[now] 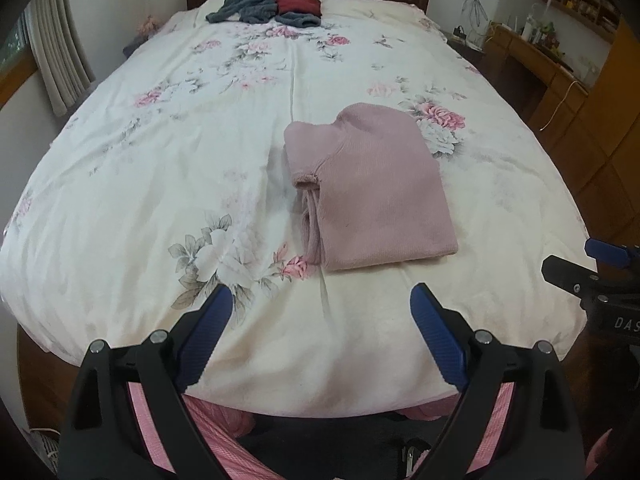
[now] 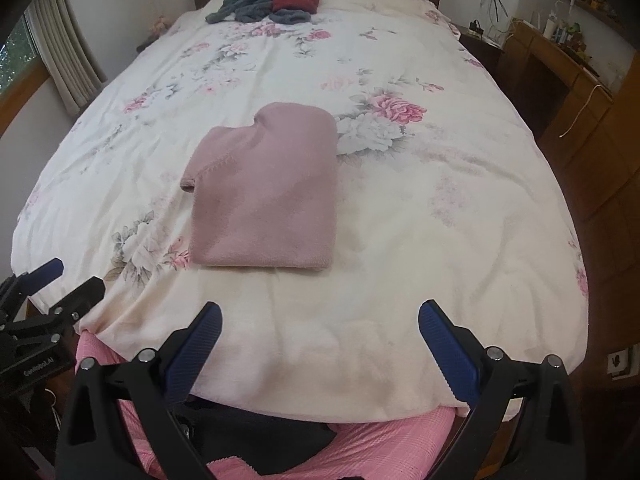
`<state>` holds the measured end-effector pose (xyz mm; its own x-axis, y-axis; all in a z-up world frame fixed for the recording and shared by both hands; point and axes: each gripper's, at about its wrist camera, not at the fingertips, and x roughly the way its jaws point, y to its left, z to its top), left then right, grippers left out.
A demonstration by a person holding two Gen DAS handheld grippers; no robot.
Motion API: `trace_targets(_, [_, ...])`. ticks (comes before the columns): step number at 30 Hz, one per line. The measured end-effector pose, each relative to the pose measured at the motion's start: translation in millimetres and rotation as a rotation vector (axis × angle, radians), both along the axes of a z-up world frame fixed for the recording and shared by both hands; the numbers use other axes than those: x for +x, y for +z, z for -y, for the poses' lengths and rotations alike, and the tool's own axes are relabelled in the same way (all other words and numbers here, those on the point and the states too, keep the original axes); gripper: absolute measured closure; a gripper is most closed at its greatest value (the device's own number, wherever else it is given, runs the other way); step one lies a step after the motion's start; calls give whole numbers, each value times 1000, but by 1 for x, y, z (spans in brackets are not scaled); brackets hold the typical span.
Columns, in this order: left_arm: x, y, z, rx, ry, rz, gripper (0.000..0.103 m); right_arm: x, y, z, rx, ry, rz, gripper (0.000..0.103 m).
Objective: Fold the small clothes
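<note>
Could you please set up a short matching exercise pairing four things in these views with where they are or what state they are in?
Things:
1. pink sweater
2. grey and red clothes
3. left gripper
4. wooden desk

Places or states:
A. heaped unfolded at the headboard end of the bed
B. along the wall to the right of the bed
C. folded flat on the floral bedspread, nearer the foot
D. open and empty, above the foot edge of the bed

Pairs: 1-C, 2-A, 3-D, 4-B
</note>
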<state>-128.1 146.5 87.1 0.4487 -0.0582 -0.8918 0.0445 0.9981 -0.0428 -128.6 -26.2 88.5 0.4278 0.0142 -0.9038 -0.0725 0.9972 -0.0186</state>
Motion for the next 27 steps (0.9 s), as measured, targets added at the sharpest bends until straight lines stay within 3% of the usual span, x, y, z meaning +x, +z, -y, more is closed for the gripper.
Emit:
trace_targets(11, [0, 1, 8, 13, -5, 2, 13, 0, 7, 7, -23, -19, 24, 4])
trace_targets(27, [0, -2, 13, 28, -10, 4, 13, 6, -8, 12, -8, -31, -12, 4])
